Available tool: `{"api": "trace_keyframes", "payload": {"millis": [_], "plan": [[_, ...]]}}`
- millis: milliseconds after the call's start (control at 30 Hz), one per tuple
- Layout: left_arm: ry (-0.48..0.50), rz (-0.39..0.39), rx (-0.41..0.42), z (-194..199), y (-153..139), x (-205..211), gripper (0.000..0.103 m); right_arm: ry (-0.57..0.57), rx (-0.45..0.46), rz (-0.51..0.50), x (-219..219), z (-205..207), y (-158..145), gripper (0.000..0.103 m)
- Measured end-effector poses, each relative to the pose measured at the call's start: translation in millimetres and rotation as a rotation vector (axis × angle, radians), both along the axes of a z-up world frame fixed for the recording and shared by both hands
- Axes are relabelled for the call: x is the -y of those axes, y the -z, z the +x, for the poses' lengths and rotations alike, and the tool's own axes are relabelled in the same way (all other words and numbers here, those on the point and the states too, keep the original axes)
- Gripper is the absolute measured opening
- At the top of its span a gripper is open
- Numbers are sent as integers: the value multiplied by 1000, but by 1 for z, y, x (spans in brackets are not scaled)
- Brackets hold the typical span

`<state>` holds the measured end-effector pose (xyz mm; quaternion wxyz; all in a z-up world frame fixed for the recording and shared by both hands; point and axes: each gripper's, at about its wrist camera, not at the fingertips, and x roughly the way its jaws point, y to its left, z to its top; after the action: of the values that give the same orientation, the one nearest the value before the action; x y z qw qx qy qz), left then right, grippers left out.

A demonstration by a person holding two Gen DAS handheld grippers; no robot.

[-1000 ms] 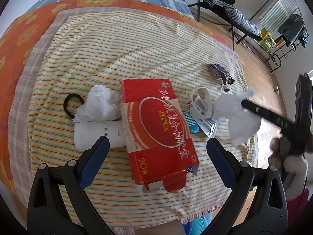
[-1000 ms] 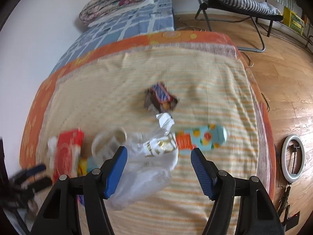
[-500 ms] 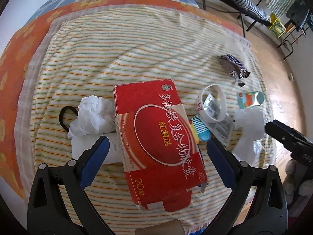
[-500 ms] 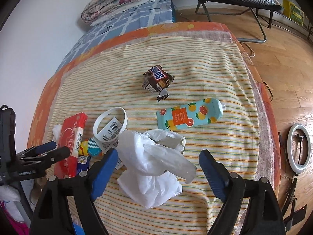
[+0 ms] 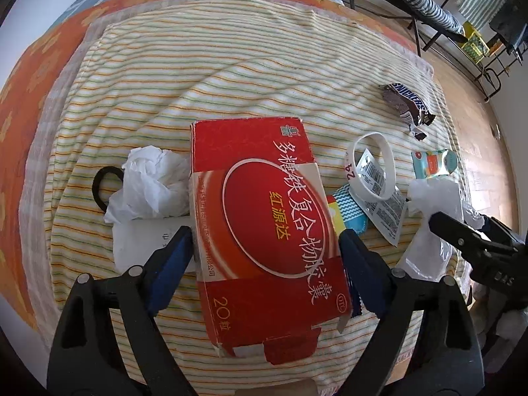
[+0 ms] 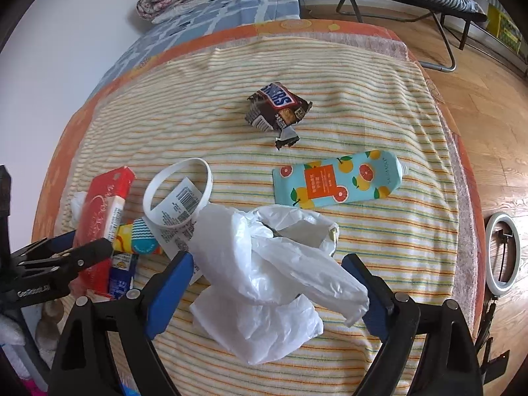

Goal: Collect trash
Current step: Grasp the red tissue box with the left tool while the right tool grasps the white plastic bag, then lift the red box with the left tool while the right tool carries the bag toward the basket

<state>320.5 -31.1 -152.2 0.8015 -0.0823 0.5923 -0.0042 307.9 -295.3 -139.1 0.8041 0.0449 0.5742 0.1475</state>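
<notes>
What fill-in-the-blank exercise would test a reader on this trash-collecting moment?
1. The left gripper straddles a box coloured ____.
2. Between the right gripper's open jaws lies a white plastic ____.
3. The candy wrapper is printed with the name ____.
4. The tube shows pictures of ____.

Missing words: red; bag; Snickers; citrus fruit

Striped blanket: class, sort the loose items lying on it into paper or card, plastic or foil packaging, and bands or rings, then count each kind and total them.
Paper or card: 3 – red box, crumpled tissue, white leaflet
Plastic or foil packaging: 5 – white plastic bag, fruit-print tube, candy wrapper, barcode sachet, wavy-print packet
Bands or rings: 2 – white ring, black hair tie
Total: 10
</notes>
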Motion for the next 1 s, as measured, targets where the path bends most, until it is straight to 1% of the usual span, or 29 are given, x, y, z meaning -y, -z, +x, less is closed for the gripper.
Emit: {"api": "trace_keyframes", "payload": {"millis": [67,133,167,267,467,667,767,833,933,1000], "plan": [[3,0,19,-2,-3,-1,90,-9,-2,3,-3,-1,2,88],[1,0,38,-5,-7,-2,90,-16,-7,-7,-6,-2,4,80],[3,0,45,-5,-9,-2,90,-18,-10,-16,-7,-3,5,74],[13,0,74,-8,-17,0,89,-23,1,-8,-6,-7,3,69],[20,-20,115,-14,-28,-2,87,-18,21,20,1,-16,-7,68],[34,-44,130,-25,-32,-2,86,-17,38,35,5,-25,-16,68],[63,-32,114,-34,-25,0,86,-19,43,41,6,-28,-18,68],[82,-19,86,-35,-17,3,87,-20,41,46,6,-30,-18,68],[74,-2,39,-30,-7,3,88,-23,34,51,6,-34,-17,68],[63,0,36,-26,-5,3,88,-27,34,48,5,-35,-17,68]]}}
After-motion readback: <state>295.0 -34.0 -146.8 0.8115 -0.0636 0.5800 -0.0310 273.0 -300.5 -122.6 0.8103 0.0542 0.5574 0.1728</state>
